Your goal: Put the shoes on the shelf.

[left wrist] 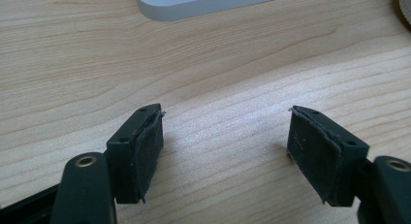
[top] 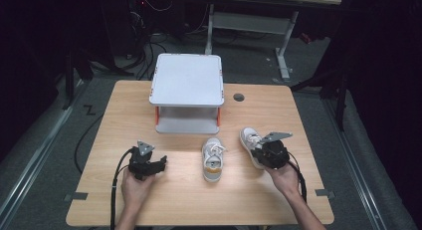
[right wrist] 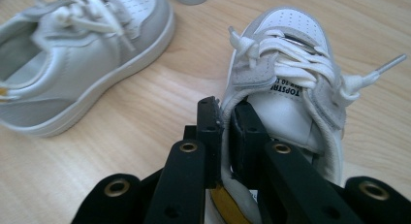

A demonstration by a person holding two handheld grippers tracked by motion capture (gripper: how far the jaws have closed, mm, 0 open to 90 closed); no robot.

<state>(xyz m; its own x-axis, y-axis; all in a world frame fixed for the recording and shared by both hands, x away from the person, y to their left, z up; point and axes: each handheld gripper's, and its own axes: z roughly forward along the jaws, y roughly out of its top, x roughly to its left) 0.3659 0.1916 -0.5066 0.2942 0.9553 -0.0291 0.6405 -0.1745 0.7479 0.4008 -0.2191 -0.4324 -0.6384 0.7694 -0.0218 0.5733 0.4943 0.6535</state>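
Two white sneakers on the worktop (top: 124, 200): one (top: 213, 159) mid-worktop, one (top: 250, 143) toward the right edge. One grey two-tier stand (top: 187, 90) by the far edge. Two claws, left (top: 160, 165) and right (top: 259, 153).

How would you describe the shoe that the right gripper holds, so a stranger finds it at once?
On the wooden table, in front of the grey two-level shelf, lie two small white sneakers. It is the right-hand sneaker, nearer the table's right edge. Unlike the free sneaker, the right gripper pinches its side wall.

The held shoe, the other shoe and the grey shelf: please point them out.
held shoe (right wrist: 291, 105), right gripper view, on its tongue.
other shoe (top: 213, 160), high view, on its laces.
grey shelf (top: 187, 79), high view, on its top.
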